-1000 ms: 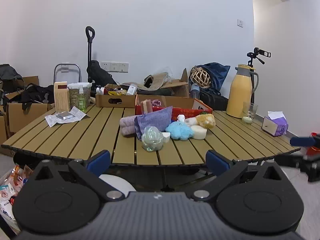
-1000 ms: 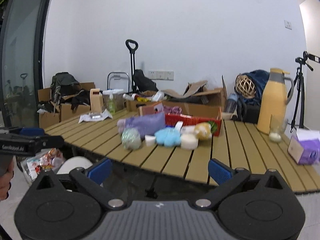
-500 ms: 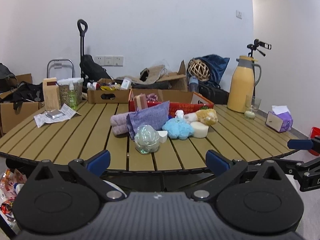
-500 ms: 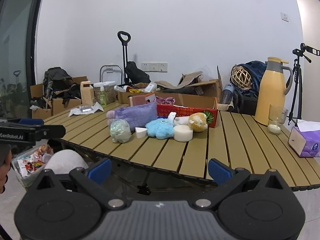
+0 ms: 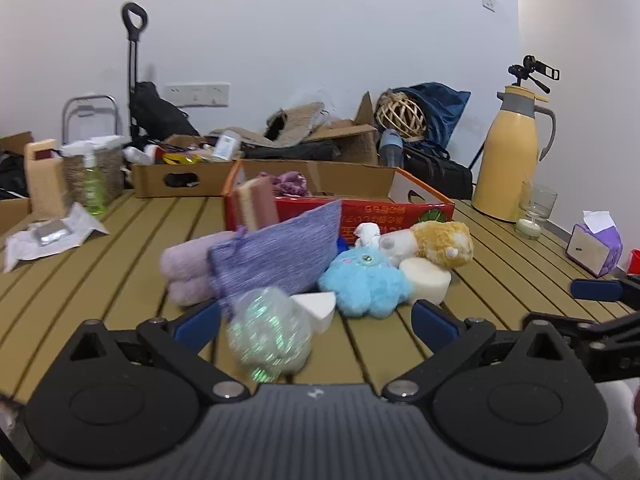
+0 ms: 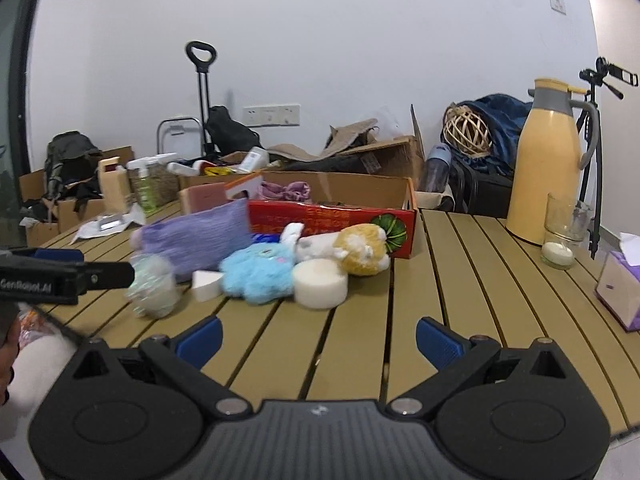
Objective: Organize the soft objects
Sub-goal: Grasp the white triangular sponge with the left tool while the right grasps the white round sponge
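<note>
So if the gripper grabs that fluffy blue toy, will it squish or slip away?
The fluffy blue toy looks like plush, so it would probably squash between the jaws and not slip. It seems light for its size. It leans against the round white sponge, so that may shift too.

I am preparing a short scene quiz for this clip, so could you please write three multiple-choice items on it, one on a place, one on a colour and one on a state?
1. Where does the red box stand?
A. behind the heap of soft things
B. on the floor
C. on the yellow jug

2. What colour is the fluffy octopus toy?
A. green
B. light blue
C. black

3. How is the left gripper?
A. shut on a towel
B. shut on nothing
C. open, holding nothing

Answers:
1 A: it sits on the table behind the toys.
2 B: its fur is light blue.
3 C: its blue pads stand wide apart.
</note>
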